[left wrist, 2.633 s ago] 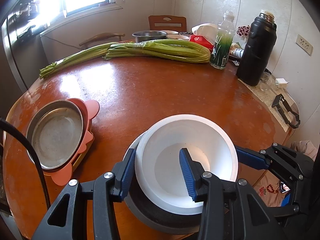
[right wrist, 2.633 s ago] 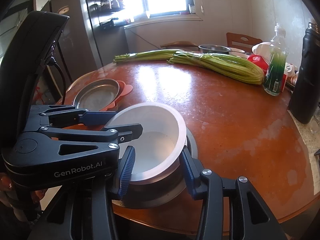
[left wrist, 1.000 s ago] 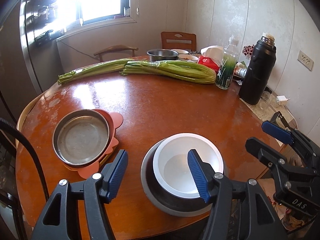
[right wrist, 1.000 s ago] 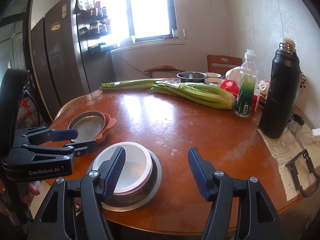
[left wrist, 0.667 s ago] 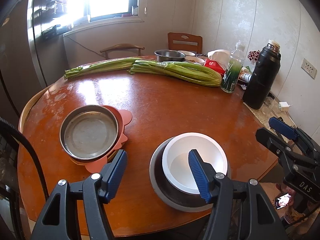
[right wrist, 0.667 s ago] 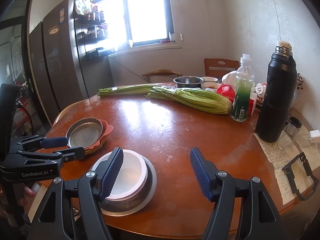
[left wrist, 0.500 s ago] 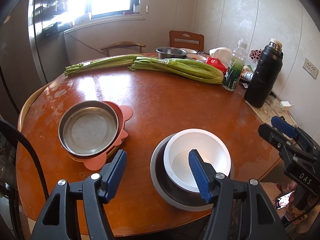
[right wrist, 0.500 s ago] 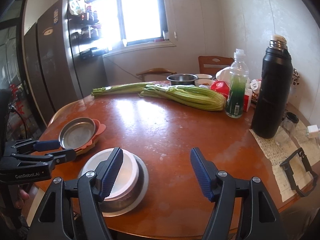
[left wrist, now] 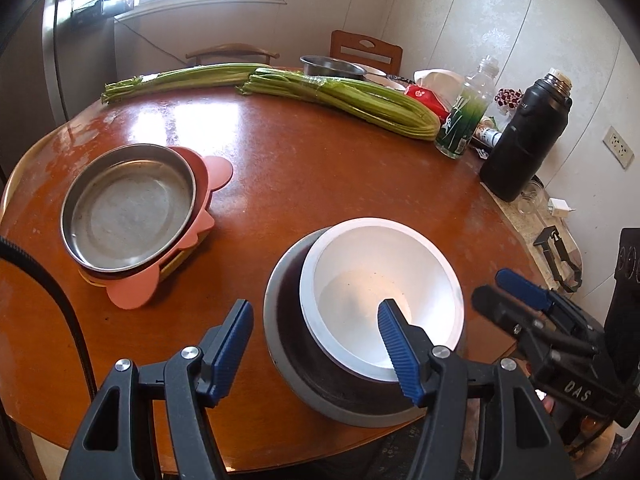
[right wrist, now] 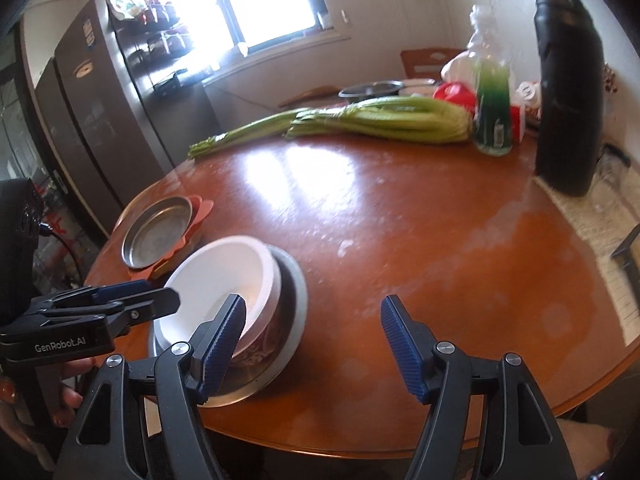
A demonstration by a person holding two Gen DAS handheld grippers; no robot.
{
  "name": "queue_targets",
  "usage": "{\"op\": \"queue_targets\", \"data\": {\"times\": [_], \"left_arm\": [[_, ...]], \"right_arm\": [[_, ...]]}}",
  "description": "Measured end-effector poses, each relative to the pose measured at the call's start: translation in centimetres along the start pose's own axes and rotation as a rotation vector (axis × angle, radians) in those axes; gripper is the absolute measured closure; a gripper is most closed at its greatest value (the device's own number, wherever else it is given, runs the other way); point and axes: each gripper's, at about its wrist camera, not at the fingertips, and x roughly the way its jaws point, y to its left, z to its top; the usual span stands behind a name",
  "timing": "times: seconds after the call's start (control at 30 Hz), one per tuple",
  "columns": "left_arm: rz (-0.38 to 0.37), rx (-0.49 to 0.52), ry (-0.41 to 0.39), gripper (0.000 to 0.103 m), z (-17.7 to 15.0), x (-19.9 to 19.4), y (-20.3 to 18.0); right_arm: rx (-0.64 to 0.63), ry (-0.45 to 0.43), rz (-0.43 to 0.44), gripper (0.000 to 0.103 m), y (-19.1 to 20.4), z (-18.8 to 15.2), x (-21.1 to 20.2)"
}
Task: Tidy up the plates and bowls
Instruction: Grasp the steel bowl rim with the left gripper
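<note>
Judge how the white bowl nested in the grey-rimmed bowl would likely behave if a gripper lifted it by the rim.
The white bowl looks rigid, and probably slippery given its glossy rim. It sits off-centre in the grey-rimmed bowl, so it may rock or shift when touched.

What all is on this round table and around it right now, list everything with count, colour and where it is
White bowl: one, white, nested in the grey bowl.
Grey bowl: one, grey rim, dark inside, near table edge.
Steel plate: one, silver, on the pink plate, left side.
Pink plate: one, pink with ear-shaped tabs, atop a yellowish piece.
Celery: two bundles, green, far side.
Steel basin: one, silver, behind the celery.
Bottle: one, clear, green liquid, far right.
Thermos: one, black, right edge.
Table: one, reddish-brown, round.
Chairs: two, wooden, behind the table.
Fridge: one, dark, left by the window.
Left gripper: black with blue jaws, open.
Right gripper: same, open.
</note>
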Motion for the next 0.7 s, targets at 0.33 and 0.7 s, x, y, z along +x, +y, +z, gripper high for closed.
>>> {"op": "queue_targets", "data": {"times": [0.33,0.7], "left_arm": [[-0.058,-0.029,0.091,0.037,-0.3,3.8,0.5],[-0.124,-0.057,0.091,0.039,0.3,3.9,1.1]], "right_arm": [[-0.01,0.086,0.059,0.031,1.8,-0.5,2.2],[-0.076,0.049,0.049,0.039,4.2,0.5,1.9]]}}
